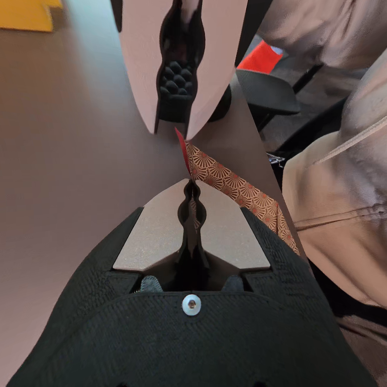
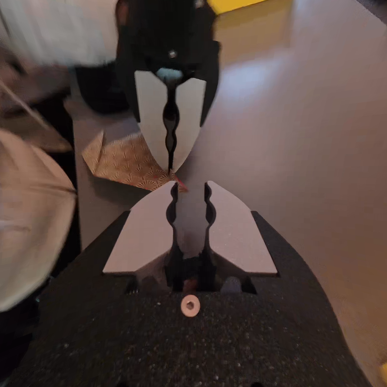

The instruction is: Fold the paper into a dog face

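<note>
Paper (image 1: 219, 178), thin and floppy, sits clamped at its corner in my left gripper (image 1: 191, 182); my right gripper (image 2: 191, 184) gapes beside that tip

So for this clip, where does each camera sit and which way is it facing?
Left wrist view: on the left claw, shut on the patterned paper, facing the right claw; beige sleeve at right.
Right wrist view: on the open right claw, facing the left claw; table beyond.
Shared: both claws, the paper.

Wrist views facing each other, close, sharing paper (image 1: 226, 184)
</note>
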`<state>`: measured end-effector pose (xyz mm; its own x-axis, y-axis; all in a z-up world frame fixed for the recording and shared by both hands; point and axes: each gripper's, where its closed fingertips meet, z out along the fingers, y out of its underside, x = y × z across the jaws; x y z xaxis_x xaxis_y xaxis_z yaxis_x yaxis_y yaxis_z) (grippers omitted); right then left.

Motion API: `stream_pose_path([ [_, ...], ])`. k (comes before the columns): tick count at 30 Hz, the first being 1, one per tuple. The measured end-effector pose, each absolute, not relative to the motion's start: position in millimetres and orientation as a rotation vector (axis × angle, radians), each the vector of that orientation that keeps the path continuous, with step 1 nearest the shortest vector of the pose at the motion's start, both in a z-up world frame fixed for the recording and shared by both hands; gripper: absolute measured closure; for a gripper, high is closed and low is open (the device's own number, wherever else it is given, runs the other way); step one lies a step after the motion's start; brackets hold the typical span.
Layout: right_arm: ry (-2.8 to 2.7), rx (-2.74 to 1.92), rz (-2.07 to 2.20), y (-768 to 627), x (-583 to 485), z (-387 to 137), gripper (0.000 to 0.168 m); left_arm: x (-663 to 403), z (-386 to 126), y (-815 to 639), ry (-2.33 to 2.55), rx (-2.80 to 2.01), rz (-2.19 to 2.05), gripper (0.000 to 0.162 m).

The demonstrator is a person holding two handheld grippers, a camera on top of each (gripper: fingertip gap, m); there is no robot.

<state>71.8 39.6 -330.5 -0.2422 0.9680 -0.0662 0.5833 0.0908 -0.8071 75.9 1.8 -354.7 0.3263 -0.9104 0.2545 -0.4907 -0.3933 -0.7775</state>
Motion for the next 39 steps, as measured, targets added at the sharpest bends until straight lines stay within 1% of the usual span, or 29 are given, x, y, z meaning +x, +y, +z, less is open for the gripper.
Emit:
stream_pose_path([
  [1, -1.743, -1.650, 1.119, 43, 75, -329, 0.136, 73, -352, 4, 1.198, -1.999, -0.916, 0.162],
  [2, -1.614, -1.784, 1.239, 43, 78, -329, 0.133, 70, -351, 6, 1.175, -1.990, -0.894, 0.162],
  [4, -1.408, -1.959, 1.490, 36, 80, -328, 0.122, 66, -348, 11, 1.136, -1.975, -0.840, 0.162],
  [6, -1.301, -1.997, 1.610, 29, 75, -327, 0.122, 64, -345, 13, 1.112, -1.955, -0.801, 0.162],
  [8, -1.327, -2.017, 1.602, 22, 68, -334, 0.127, 64, -341, 14, 1.103, -1.930, -0.773, 0.162],
  [9, -1.358, -2.014, 1.587, 19, 64, -337, 0.137, 65, -340, 14, 1.102, -1.917, -0.766, 0.162],
  [10, -1.383, -1.993, 1.574, 18, 60, -338, 0.152, 65, -339, 14, 1.099, -1.911, -0.759, 0.162],
  [11, -1.400, -1.962, 1.549, 18, 58, -336, 0.162, 64, -339, 14, 1.092, -1.917, -0.743, 0.161],
  [12, -1.422, -1.929, 1.512, 20, 57, -336, 0.167, 61, -339, 16, 1.078, -1.934, -0.708, 0.157],
  [14, -1.454, -1.903, 1.444, 23, 59, -337, 0.168, 50, -334, 19, 1.046, -1.955, -0.585, 0.141],
  [15, -1.458, -1.906, 1.409, 25, 60, -338, 0.168, 45, -330, 17, 1.048, -1.943, -0.504, 0.139],
  [16, -1.458, -1.903, 1.378, 27, 61, -339, 0.168, 42, -325, 12, 1.071, -1.915, -0.424, 0.139],
  [19, -1.479, -1.889, 1.300, 26, 62, -344, 0.168, 58, -323, -17, 1.200, -1.812, -0.343, 0.152],
  [23, -1.544, -1.877, 1.084, 28, 62, -353, 0.168, 73, -361, -27, 1.293, -1.915, -0.340, 0.161],
  [27, -1.552, -1.875, 0.845, 36, 63, -362, 0.168, 75, -382, -27, 1.376, -1.995, -0.279, 0.162],
  [30, -1.525, -1.823, 0.634, 41, 60, -363, 0.167, 84, -382, -26, 1.366, -1.973, -0.259, 0.162],
  [34, -1.558, -1.693, 0.396, 37, 51, -369, 0.167, 97, -382, -25, 1.304, -1.960, -0.339, 0.162],
  [36, -1.602, -1.557, 0.266, 36, 48, -368, 0.167, 85, -375, -19, 1.246, -1.969, -0.317, 0.162],
  [39, -1.666, -1.372, 0.174, 33, 45, -362, 0.168, 55, -343, -4, 1.107, -1.902, -0.257, 0.162],
])
